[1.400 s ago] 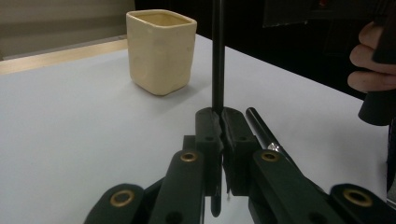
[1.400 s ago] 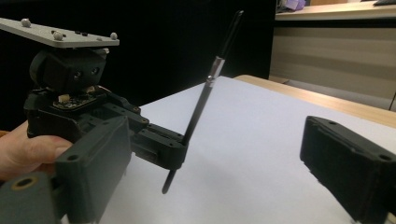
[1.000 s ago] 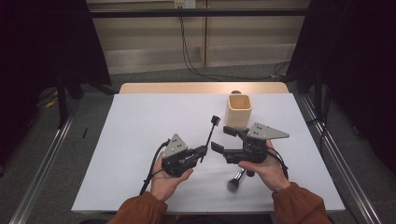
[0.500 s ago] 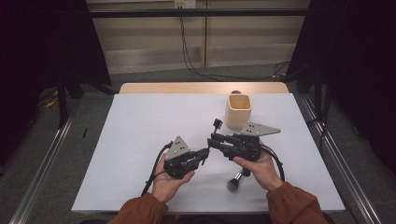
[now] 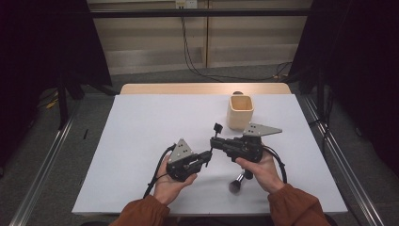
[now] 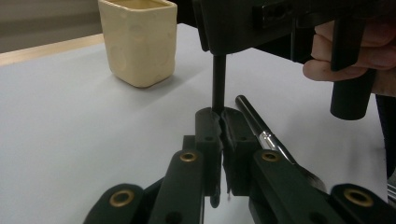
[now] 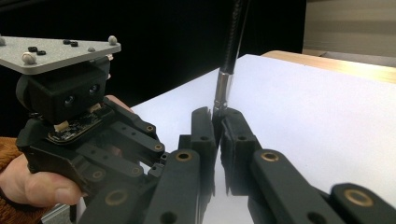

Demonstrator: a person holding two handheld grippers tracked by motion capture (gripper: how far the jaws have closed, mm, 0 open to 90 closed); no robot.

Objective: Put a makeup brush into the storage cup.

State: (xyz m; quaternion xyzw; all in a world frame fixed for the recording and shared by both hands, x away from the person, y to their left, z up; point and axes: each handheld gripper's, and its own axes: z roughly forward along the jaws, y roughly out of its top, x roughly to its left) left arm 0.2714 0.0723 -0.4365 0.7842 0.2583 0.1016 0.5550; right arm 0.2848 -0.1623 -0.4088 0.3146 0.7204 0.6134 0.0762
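Brush clamped in both the left gripper and the just-closed right gripper.

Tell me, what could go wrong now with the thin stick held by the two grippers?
Both the left gripper and the right gripper, whose jaws have just closed, clamp the same thin stick. Moving the hands unevenly could bend or snap it. The brush lying near the edge of the table could get swept off.
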